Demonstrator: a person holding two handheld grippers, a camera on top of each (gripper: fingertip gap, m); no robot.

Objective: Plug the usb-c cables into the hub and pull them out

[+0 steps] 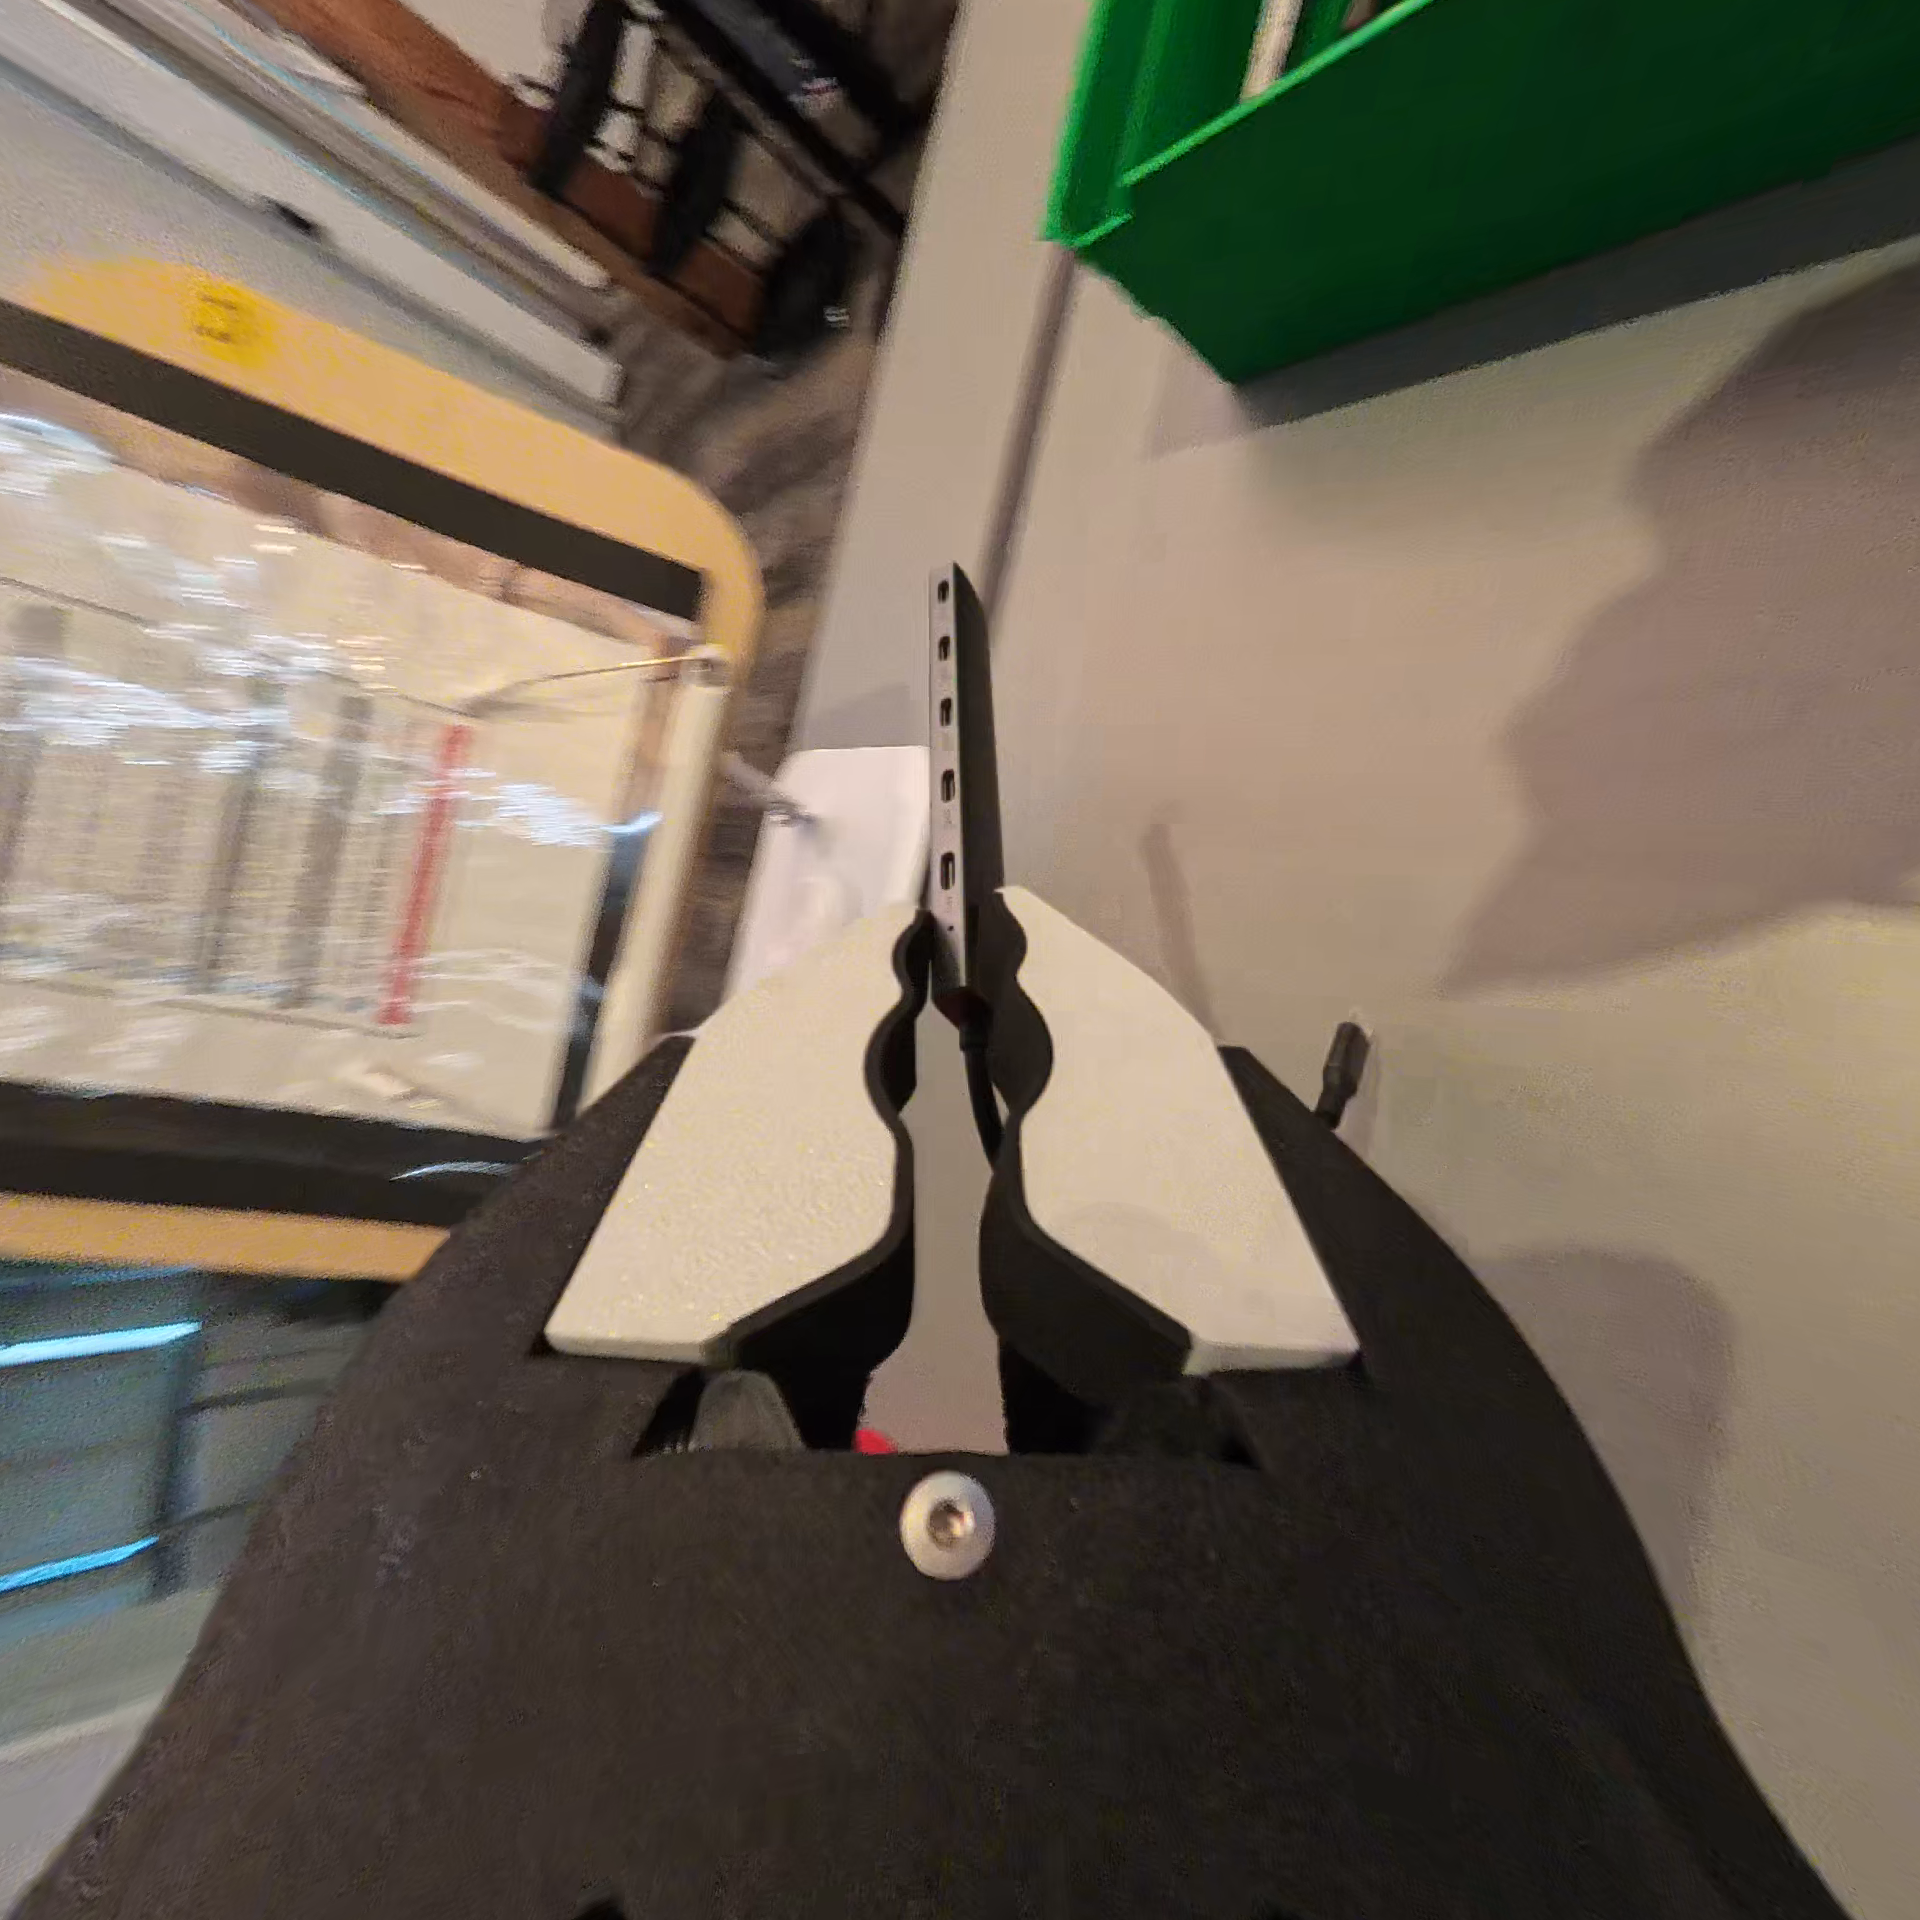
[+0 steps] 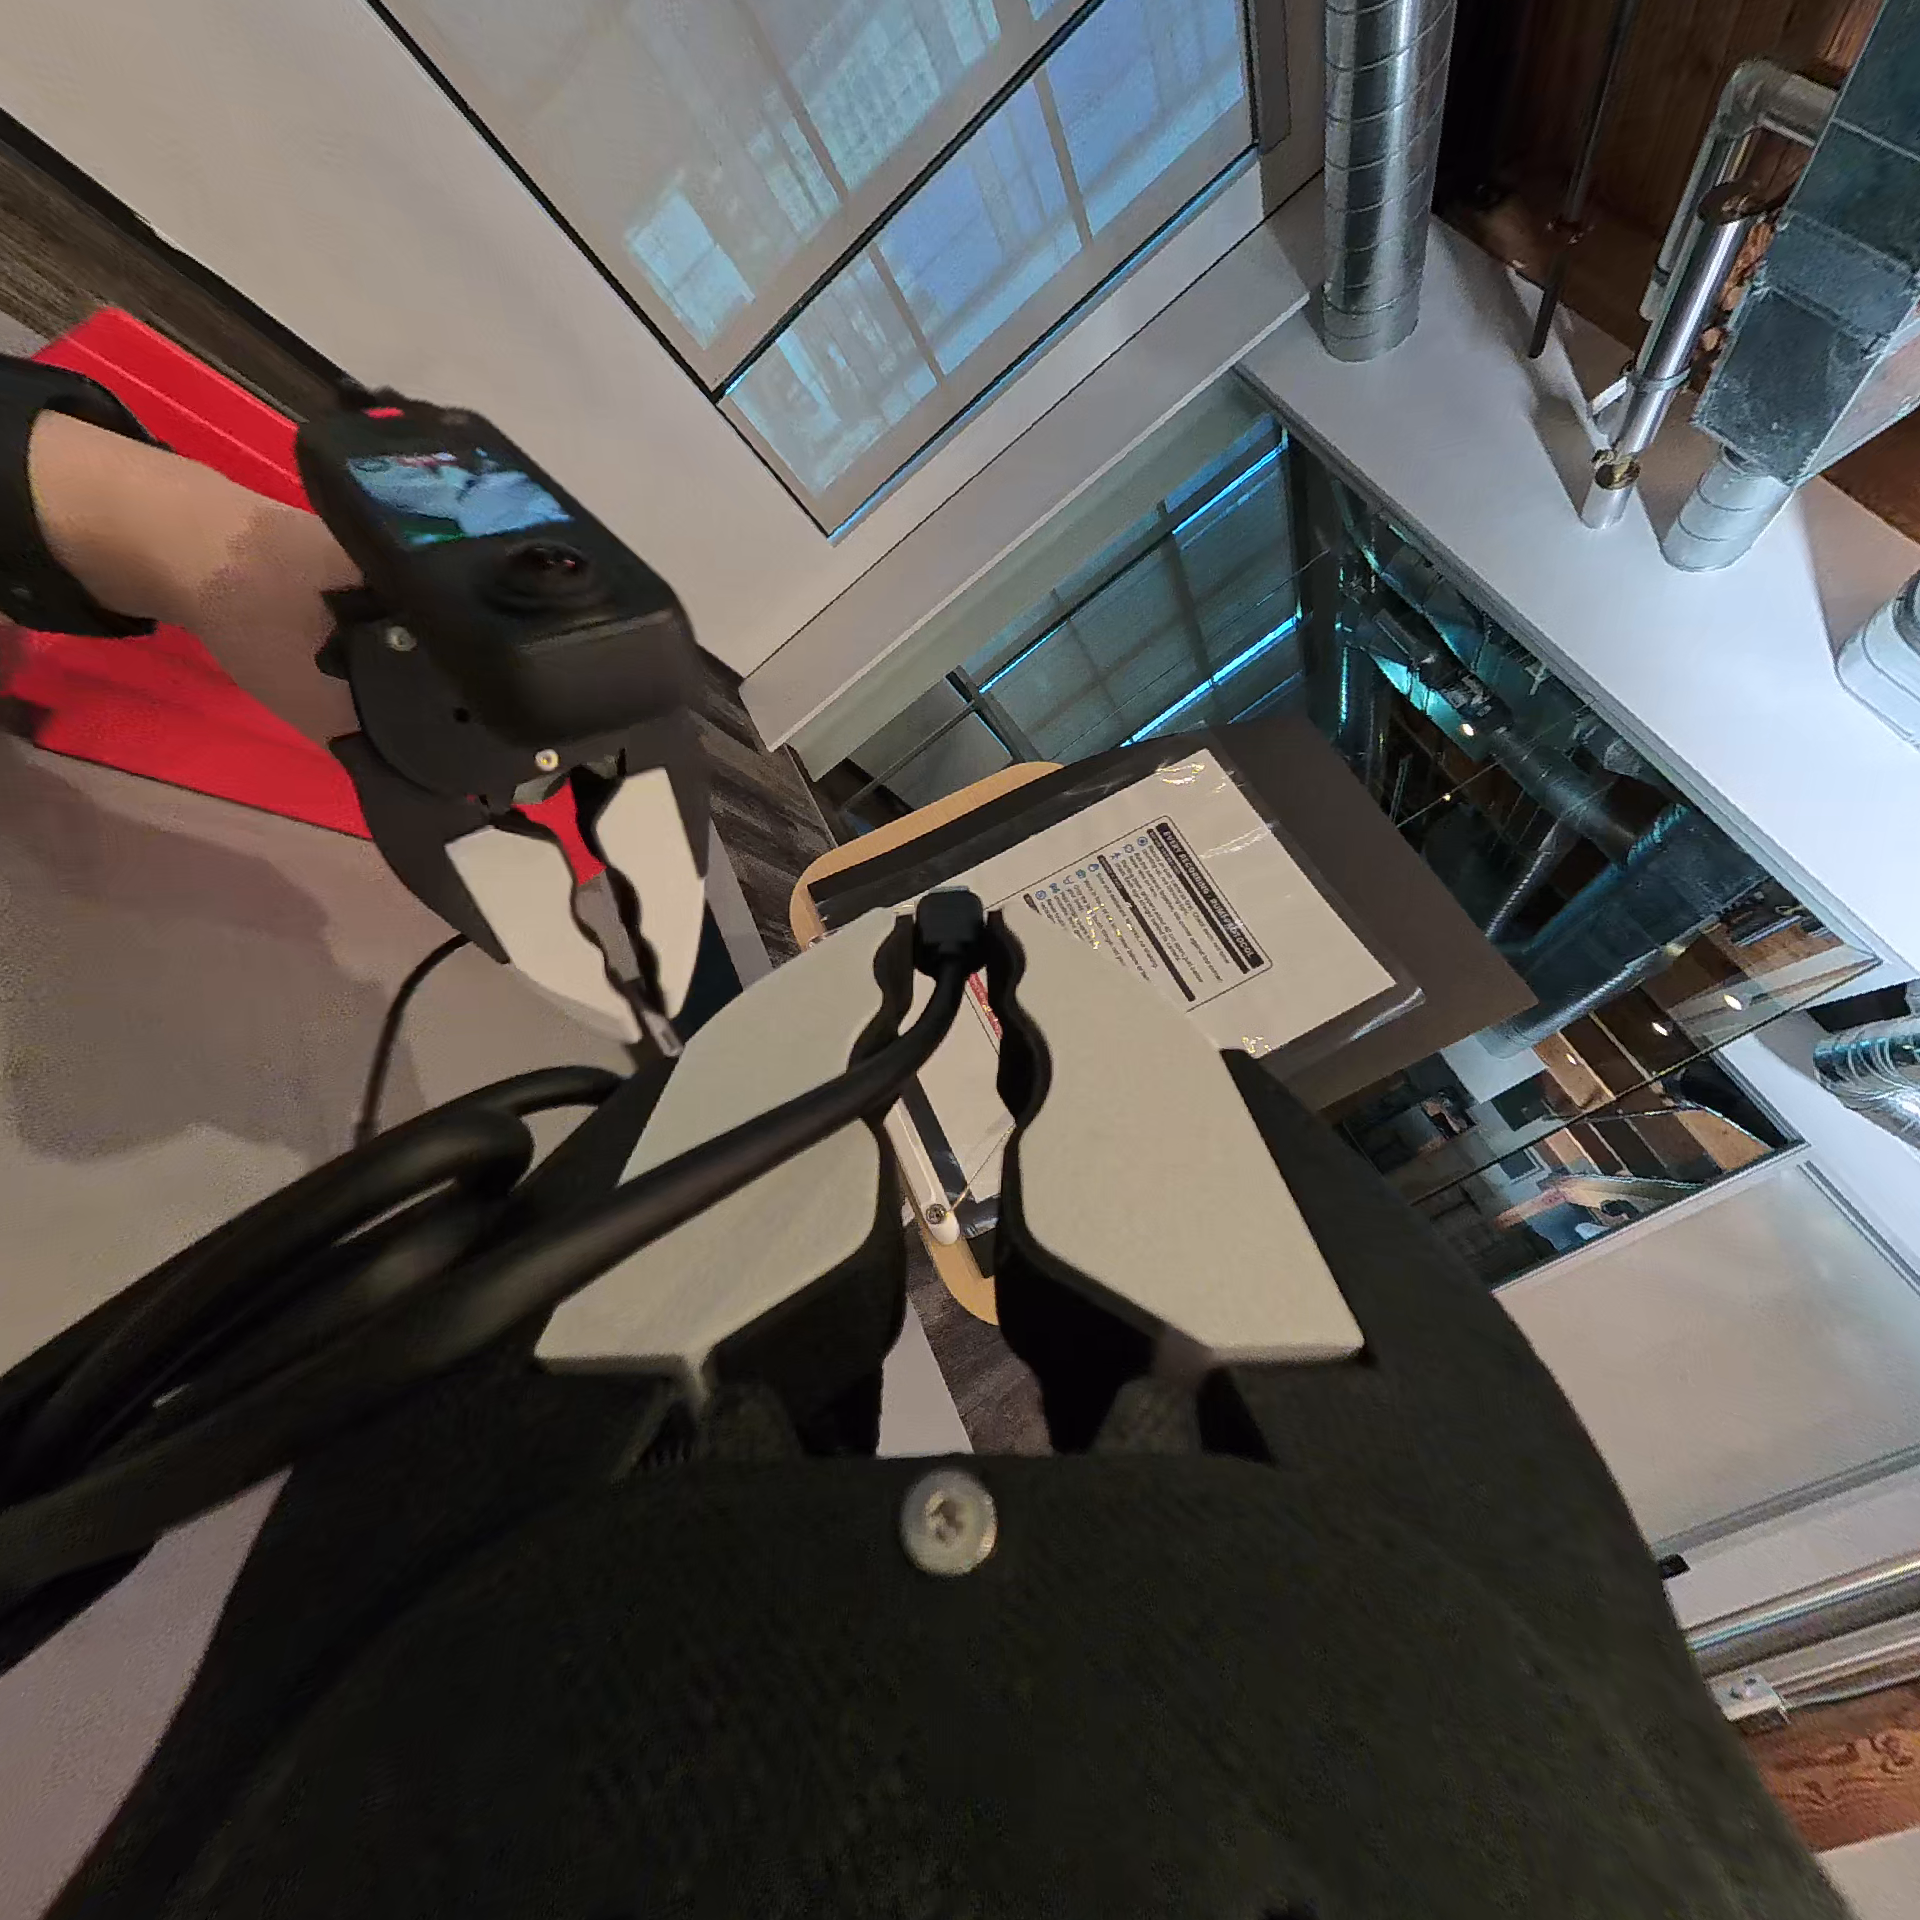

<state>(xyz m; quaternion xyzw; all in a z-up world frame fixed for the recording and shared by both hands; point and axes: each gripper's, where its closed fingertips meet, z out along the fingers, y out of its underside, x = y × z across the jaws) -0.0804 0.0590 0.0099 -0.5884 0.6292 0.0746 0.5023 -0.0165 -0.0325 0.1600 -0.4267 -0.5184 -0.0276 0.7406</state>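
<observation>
Both views were bright and evenly lit. Soft, broad shadows [image 1: 1714, 665] fell across the pale desk [image 1: 1558, 1195] in the left view, whose left side was smeared by motion blur. The wide-angle lens bent straight lines near the edges. Windows [image 2: 935, 208] glowed bluish in the right view, where the near cables [image 2: 312, 1247] were blurred.

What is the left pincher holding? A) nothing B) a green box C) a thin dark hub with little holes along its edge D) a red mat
C: in the left wrist view the left gripper is closed on the bottom end of the thin dark hub, whose row of small ports faces the camera.
</observation>
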